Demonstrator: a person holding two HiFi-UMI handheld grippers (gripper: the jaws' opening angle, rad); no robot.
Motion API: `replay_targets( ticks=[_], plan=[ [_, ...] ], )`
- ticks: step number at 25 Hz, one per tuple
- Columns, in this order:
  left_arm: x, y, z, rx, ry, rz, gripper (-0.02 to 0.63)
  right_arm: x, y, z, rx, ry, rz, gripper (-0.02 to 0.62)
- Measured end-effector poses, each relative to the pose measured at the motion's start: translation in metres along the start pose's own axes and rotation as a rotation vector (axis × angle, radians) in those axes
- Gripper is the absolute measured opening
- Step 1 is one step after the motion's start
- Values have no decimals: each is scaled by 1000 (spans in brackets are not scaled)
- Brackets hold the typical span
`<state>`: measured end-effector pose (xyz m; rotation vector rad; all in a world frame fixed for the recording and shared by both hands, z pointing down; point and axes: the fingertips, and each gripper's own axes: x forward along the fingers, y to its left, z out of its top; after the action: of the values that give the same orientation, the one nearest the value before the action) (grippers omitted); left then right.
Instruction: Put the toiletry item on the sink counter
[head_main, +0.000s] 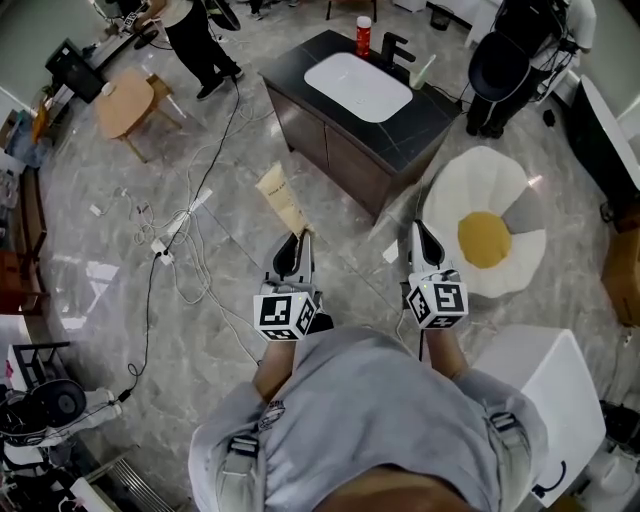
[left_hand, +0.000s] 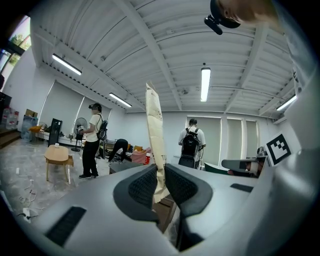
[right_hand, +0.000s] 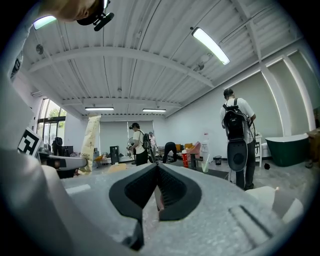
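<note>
Pinching the lower end of a beige tube (left_hand: 154, 125), the left hand-held gripper (left_hand: 160, 175) holds it clamped between both pads, with the tube standing upright above the jaw tips. The tube is carried in the air, well short of the dark table (head_main: 408, 138) with its white sink (head_main: 357, 86). The right hand-held gripper (right_hand: 156, 172) has its jaws pressed together.
</note>
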<state>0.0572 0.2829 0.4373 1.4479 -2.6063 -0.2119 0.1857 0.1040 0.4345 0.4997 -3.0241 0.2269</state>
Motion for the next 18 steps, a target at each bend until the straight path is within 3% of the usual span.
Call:
replay_targets(
  ticks=[18],
  plan=[
    [65, 121, 38, 20, -6, -78, 48, 116, 64, 11, 5, -36, -71, 5]
  ],
)
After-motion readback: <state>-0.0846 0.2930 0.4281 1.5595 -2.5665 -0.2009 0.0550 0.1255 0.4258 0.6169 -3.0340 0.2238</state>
